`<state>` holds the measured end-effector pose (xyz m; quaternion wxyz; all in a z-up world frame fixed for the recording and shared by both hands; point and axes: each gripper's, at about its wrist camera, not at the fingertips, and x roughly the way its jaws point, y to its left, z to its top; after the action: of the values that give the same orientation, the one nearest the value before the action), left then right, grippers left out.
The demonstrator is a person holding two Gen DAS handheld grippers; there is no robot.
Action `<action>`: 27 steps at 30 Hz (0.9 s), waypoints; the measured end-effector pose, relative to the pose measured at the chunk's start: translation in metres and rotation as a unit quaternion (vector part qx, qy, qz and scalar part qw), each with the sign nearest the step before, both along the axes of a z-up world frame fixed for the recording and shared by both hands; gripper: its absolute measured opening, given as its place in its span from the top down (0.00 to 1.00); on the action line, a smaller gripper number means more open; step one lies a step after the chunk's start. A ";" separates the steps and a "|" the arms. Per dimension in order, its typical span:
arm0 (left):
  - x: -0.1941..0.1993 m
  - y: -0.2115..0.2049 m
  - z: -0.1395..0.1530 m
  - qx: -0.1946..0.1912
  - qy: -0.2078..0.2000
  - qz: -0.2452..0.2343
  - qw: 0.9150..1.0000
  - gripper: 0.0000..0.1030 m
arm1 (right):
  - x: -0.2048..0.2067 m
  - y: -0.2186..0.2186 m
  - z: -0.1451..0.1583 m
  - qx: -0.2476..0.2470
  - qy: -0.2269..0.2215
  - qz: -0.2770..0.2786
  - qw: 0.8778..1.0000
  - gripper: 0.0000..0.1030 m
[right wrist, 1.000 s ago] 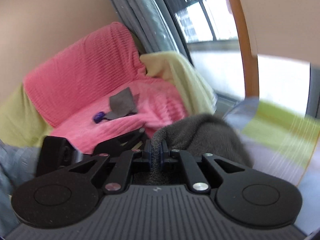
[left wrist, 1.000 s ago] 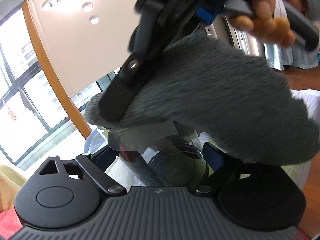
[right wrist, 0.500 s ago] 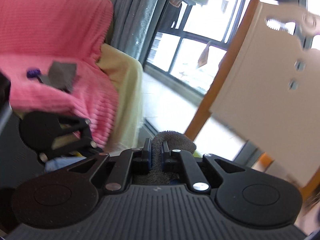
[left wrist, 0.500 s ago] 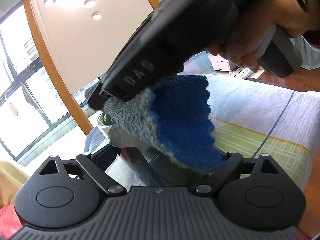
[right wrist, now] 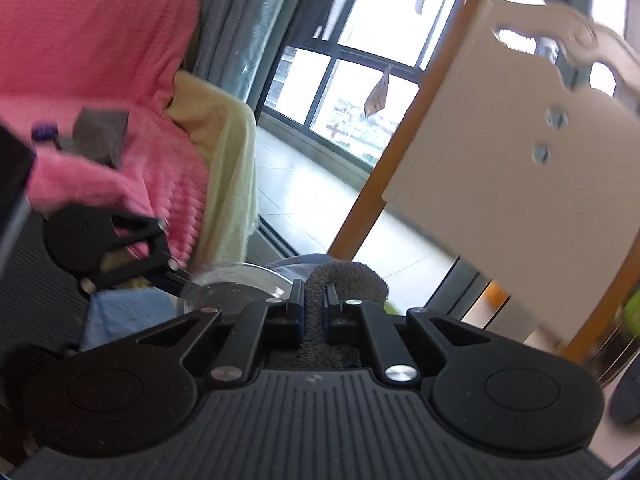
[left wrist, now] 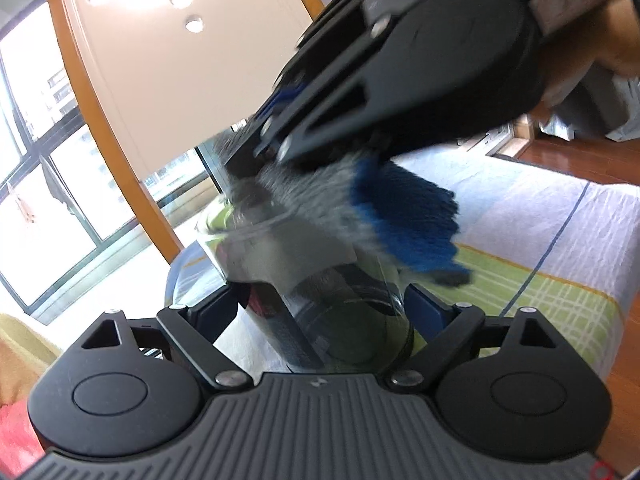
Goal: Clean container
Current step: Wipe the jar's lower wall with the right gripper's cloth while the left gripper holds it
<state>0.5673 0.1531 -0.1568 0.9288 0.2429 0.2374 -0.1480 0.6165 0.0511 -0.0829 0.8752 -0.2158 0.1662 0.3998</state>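
**Cloth worked around the mouth of a held glass container**

The container [left wrist: 320, 280], a clear glass jar, sits in the lower middle of the left wrist view, mouth tipped up and away from the camera. It is held off the bed, probably so that its rim and inside face the cloth and the jar can be turned as the wiping goes on. The left claw [left wrist: 324, 312] clamps it by the lower body, one pad on each side of the glass; gripping low leaves the whole rim free. Those jaws have just closed a little on the jar.

The cloth [left wrist: 384, 216], grey on one face and blue on the other, lies over the rim at the centre of that view, its grey part pressed against the glass lip and its blue part hanging off to the right. In the right wrist view a grey fold of it stands up at the bottom centre, pinched between the narrow pads of the right claw [right wrist: 314, 312]. These jaws have just eased apart slightly, yet the fold is between them and looks gripped. A short pinch near the fold likely gives a firm wad to push along the edge.

Behind, the bed [left wrist: 520, 216] with its pale striped and green cover fills the right of the left view; a headboard [left wrist: 180, 80] rises at upper left.
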 end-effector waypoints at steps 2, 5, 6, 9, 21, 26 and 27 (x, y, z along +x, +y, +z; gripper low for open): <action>-0.001 0.000 -0.001 0.003 -0.002 -0.001 1.000 0.11 | 0.004 -0.017 0.007 0.062 0.079 0.017 0.995 0.94; 0.000 0.005 -0.001 -0.003 0.002 0.000 1.000 0.11 | 0.012 -0.032 0.004 0.115 0.173 0.036 0.978 0.93; 0.001 0.005 -0.002 -0.003 0.002 -0.001 1.000 0.11 | 0.016 -0.036 0.001 0.127 0.197 0.037 0.971 0.93; 0.001 0.000 -0.003 0.002 -0.003 -0.006 1.000 0.11 | 0.031 -0.047 -0.013 0.176 0.253 0.045 0.950 0.94; 0.003 0.007 -0.003 -0.004 0.004 0.000 1.000 0.11 | 0.040 -0.015 -0.018 0.088 0.110 0.085 0.986 0.97; 0.002 0.008 -0.003 0.000 -0.003 0.000 1.000 0.12 | 0.022 0.003 -0.021 0.007 -0.034 0.066 0.997 0.95; 0.002 0.008 -0.004 0.003 -0.006 -0.001 1.000 0.12 | 0.021 0.004 -0.020 0.004 -0.042 0.057 0.997 0.95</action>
<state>0.5692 0.1609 -0.1605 0.9292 0.2471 0.2322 -0.1469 0.6380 0.0547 -0.1032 0.8579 -0.2384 0.1152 0.4403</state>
